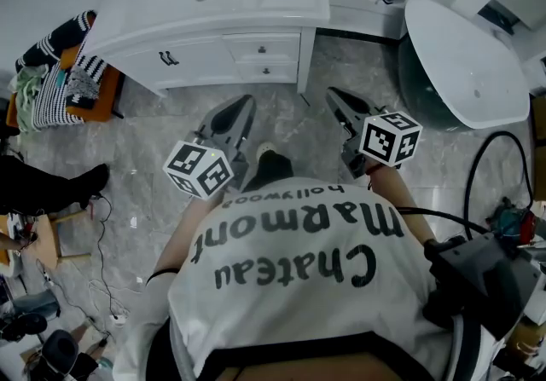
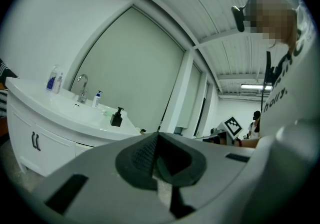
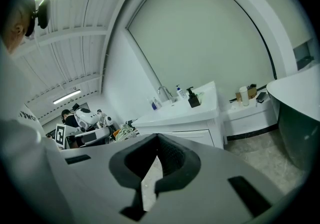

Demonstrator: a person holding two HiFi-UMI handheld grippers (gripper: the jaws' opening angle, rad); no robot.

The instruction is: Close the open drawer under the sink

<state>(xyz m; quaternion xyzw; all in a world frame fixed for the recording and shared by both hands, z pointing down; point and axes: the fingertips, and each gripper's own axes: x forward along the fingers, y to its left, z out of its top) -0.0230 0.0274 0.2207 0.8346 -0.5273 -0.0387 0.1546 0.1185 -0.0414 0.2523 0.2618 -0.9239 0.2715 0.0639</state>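
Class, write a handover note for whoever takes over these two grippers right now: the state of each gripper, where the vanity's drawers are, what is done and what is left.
Left gripper: shut, empty, held over the floor short of the vanity.
Right gripper: shut, empty, also short of the vanity.
Drawers: the upper drawer and lower drawer are stacked at the vanity's end nearer the right gripper. Neither gripper touches them.
Done: nothing that shows. I cannot tell from these views whether either drawer stands out.
Left: move in, check which drawer is out, and probably push its front in flush with a shut gripper.
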